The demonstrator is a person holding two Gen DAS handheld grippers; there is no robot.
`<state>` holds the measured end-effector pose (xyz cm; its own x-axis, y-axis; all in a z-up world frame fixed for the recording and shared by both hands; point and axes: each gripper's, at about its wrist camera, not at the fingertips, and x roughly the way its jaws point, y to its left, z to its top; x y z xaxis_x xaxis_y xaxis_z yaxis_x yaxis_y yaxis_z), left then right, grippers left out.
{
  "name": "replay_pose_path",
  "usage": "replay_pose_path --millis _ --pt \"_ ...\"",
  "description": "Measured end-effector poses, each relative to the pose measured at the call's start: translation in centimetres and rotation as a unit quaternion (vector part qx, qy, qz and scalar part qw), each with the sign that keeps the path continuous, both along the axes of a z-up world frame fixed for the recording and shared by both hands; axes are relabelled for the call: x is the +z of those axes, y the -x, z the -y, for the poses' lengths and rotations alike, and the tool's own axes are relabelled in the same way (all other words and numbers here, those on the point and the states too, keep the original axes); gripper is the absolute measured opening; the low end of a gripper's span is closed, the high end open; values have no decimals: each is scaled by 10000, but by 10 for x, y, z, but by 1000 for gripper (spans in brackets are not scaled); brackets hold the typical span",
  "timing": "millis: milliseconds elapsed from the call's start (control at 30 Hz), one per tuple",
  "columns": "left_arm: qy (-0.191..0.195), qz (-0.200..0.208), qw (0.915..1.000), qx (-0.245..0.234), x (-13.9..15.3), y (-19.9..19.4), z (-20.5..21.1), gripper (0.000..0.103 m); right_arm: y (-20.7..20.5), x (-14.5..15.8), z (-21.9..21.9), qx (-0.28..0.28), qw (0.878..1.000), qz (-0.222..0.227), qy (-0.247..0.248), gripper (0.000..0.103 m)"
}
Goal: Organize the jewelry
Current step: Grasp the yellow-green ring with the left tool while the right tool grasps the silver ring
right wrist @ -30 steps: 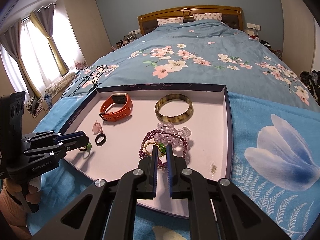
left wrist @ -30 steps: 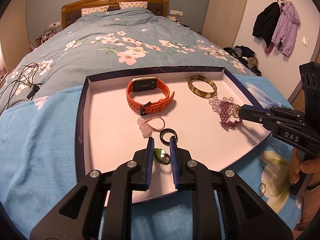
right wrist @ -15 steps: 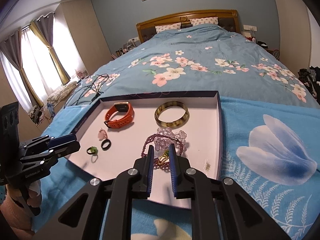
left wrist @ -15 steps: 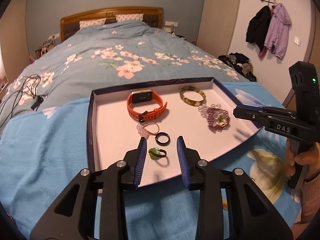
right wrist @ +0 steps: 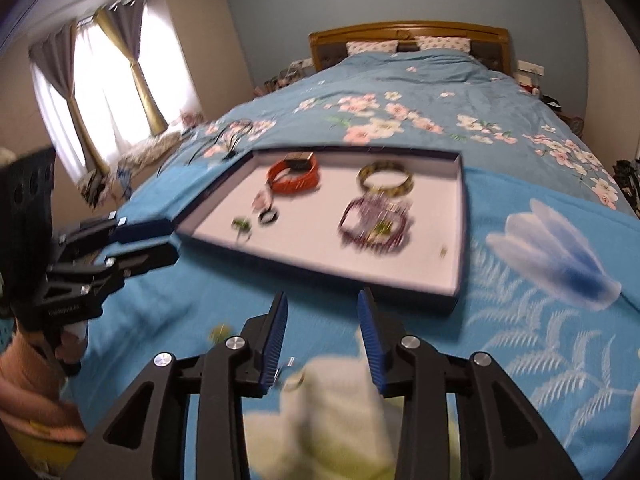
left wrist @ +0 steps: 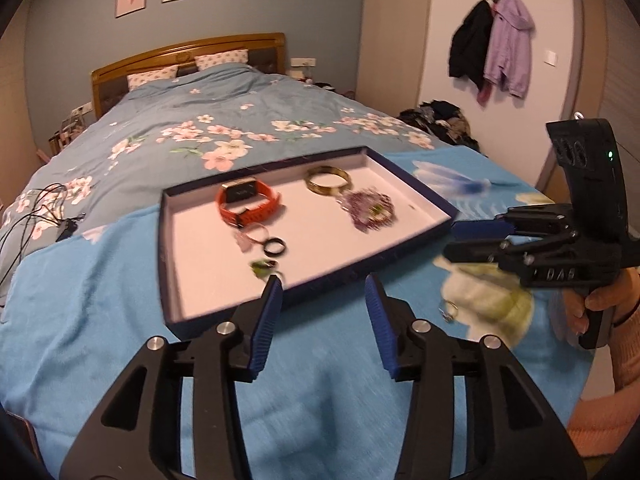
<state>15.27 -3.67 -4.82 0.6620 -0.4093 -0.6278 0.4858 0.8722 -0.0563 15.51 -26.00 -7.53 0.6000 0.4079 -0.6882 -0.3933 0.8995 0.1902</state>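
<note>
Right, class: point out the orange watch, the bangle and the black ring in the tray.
Orange watch (left wrist: 249, 202): left wrist view, on its strap below the face.
Bangle (left wrist: 327, 179): left wrist view, on its near rim.
Black ring (left wrist: 274, 246): left wrist view, on its band.

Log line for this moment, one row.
left gripper: open, empty | right gripper: open, empty | tray: watch, bangle, beads, rings inside | loose ring: on blanket, outside tray
</note>
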Motion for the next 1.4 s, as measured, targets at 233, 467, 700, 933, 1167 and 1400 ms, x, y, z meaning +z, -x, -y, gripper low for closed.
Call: replay_pose_path --millis 233,467,700,933,1167,1400 --pt "-48 -231 9996 -179 -15 17 12 45 21 -18 -13 190 9992 -223 267 41" --pt "-81 -353 9991 -220 -26 20 17 45 23 -23 -20 169 9986 -335 374 40" --pt "-97 -438 9987 -251 -30 18 20 45 23 -26 -25 162 9973 -367 617 26" --pt "-84 -512 9980 -370 -33 16 24 45 24 -26 -19 128 9973 -385 616 12" --pt "-117 -598 9967 -534 -36 15 33 45 26 -27 -16 155 9973 -398 606 6" --pt "-202 -789 9948 -614 -43 9 41 45 28 -26 -13 73 9977 -415 522 4"
